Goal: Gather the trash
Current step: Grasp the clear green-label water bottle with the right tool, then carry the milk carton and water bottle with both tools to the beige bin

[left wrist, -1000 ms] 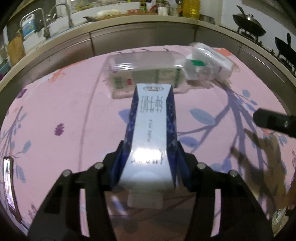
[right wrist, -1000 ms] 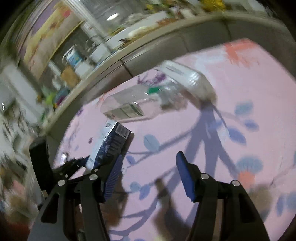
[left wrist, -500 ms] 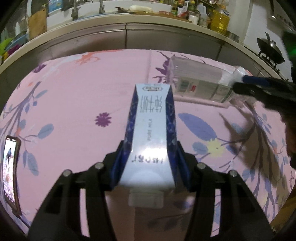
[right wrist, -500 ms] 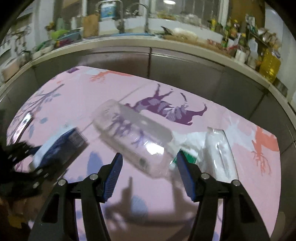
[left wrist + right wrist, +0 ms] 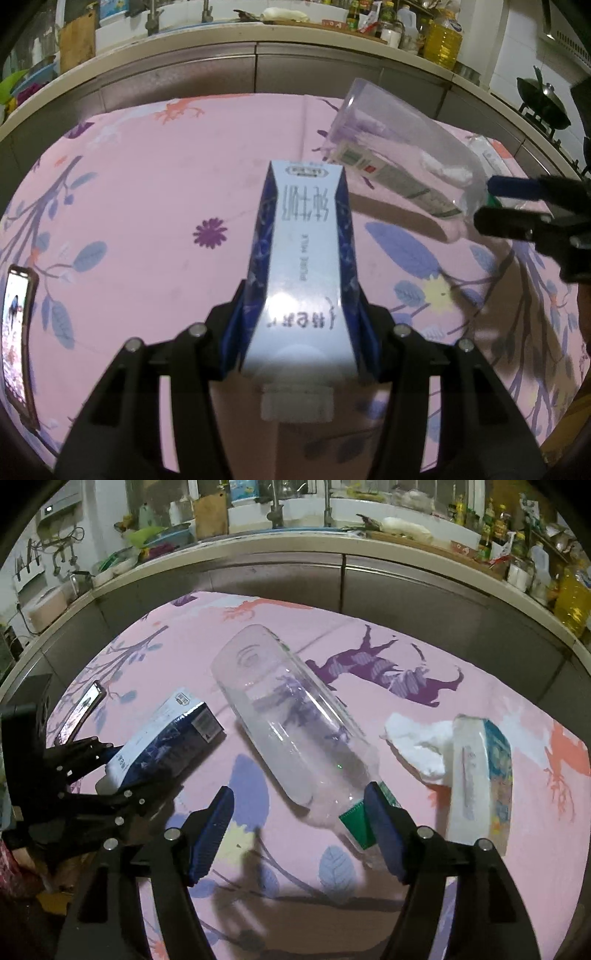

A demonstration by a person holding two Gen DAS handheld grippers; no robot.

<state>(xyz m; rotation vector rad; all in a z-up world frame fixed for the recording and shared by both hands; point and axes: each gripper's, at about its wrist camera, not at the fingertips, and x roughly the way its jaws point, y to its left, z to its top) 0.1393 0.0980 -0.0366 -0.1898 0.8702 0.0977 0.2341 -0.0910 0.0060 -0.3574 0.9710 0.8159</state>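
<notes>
the left gripper (image 5: pixel 301 332) is clenched on a blue-and-white milk carton (image 5: pixel 306 266), its fingers pressed to both long sides, the carton held above the pink floral tabletop (image 5: pixel 147 206). the right gripper (image 5: pixel 303 830) has its fingers spread wide, the neck end of a clear plastic bottle (image 5: pixel 291 723) lying between them on its side. a tissue pack (image 5: pixel 480 775) lies right of the bottle, and a phone (image 5: pixel 16 332) rests at the tabletop's left edge.
</notes>
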